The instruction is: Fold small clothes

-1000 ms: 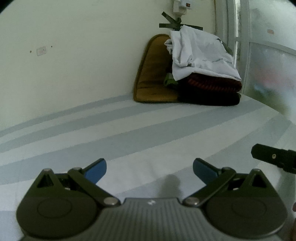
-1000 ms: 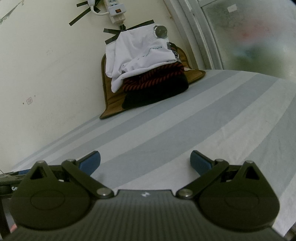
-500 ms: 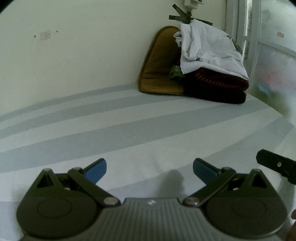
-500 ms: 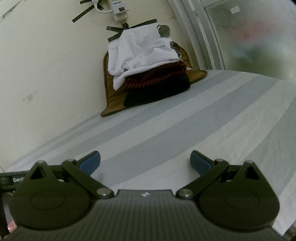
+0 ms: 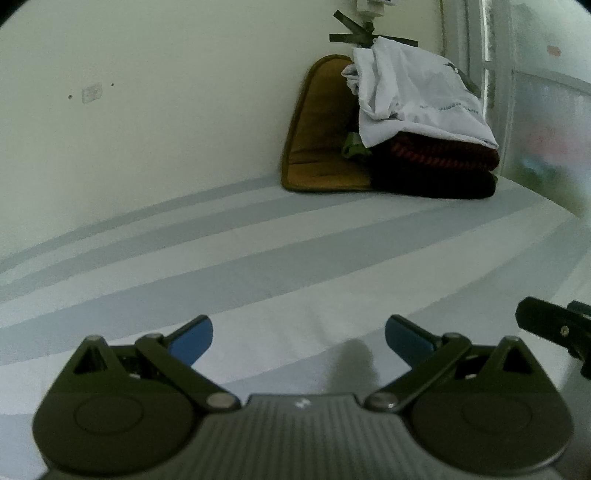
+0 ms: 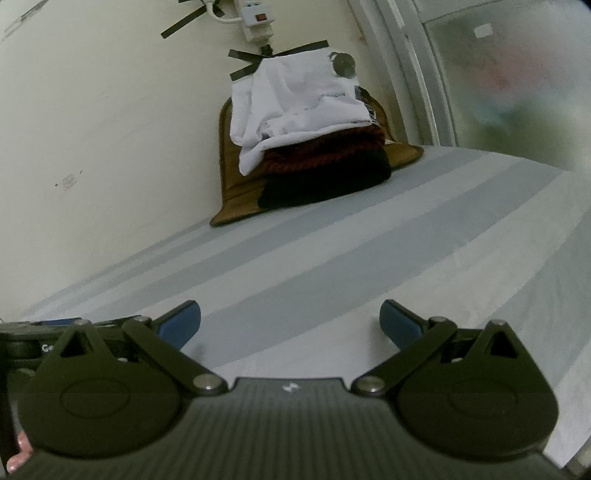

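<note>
A white garment lies crumpled on top of a pile of dark red and black folded clothes in the far corner of the striped bed sheet. The white garment and the dark pile also show in the right wrist view. My left gripper is open and empty, low over the sheet. My right gripper is open and empty, also low over the sheet, far from the pile. Part of the right gripper shows at the right edge of the left wrist view.
A brown cushion leans against the cream wall behind the pile. A power strip is taped to the wall above it. A frosted window bounds the right side. The bed edge is at the lower right.
Both grippers have moved forward a little toward the clothes pile, which looks larger now. The jaws stay open.
</note>
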{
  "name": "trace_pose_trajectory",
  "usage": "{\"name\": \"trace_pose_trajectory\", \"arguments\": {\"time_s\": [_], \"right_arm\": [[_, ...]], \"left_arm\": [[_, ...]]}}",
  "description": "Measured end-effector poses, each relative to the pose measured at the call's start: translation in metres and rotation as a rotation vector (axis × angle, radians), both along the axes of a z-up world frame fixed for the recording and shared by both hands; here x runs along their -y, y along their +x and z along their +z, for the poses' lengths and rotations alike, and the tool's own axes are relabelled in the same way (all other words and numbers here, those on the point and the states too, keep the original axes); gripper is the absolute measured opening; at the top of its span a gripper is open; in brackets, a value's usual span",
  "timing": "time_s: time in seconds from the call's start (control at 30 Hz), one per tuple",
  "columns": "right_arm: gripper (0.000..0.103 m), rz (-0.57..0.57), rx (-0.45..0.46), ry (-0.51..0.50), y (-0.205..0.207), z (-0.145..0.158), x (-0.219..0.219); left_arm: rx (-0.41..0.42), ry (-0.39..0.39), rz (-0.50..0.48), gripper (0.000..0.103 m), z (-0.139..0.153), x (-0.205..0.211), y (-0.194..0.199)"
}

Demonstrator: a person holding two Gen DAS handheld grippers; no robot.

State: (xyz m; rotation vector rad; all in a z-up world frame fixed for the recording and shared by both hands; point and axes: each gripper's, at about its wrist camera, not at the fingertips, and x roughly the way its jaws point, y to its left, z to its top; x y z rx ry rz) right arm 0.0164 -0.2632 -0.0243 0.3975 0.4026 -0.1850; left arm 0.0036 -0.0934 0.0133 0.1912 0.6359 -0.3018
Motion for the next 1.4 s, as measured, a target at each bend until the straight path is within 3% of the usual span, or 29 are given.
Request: {"name": "trace_pose_trajectory", "arguments": {"time_s": [1.1,1.4], "right_arm": [[0.103,0.008,0.004,-0.011,-0.002,0.005,-0.005],[0.103,-0.047,0.039,0.007,-0.001,0.012,0.013]], "left_arm": [[0.003,0.076,-0.011,0.103,0.0,0.004,-0.002],[-0.007,0.076,-0.055,0.103,-0.002,0.005,-0.002]]}}
